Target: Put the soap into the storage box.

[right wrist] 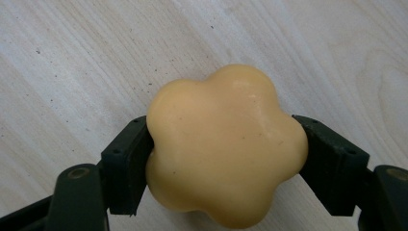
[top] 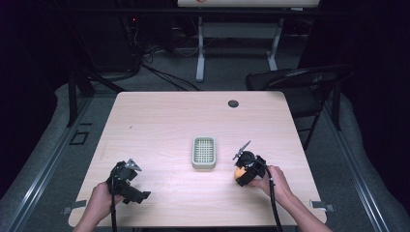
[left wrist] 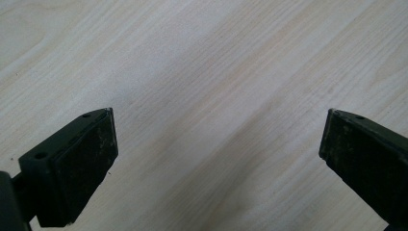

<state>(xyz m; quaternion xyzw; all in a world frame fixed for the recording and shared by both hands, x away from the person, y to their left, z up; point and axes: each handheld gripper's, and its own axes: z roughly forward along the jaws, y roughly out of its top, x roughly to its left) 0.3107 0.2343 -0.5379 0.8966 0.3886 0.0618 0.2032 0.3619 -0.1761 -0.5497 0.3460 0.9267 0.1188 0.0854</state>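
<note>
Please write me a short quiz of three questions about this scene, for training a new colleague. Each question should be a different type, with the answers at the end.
1. True or false: the left gripper has its jaws wide apart with nothing between them.
2. What does the right gripper hold?
A. a metal spoon
B. a yellow-orange flower-shaped piece
C. a folded cloth
3. Fill in the missing word: the small green dish with a grid insert stands on the table, to the ____ of the right gripper as the person sees it.

Key: 1 true; 2 B; 3 left.
</note>
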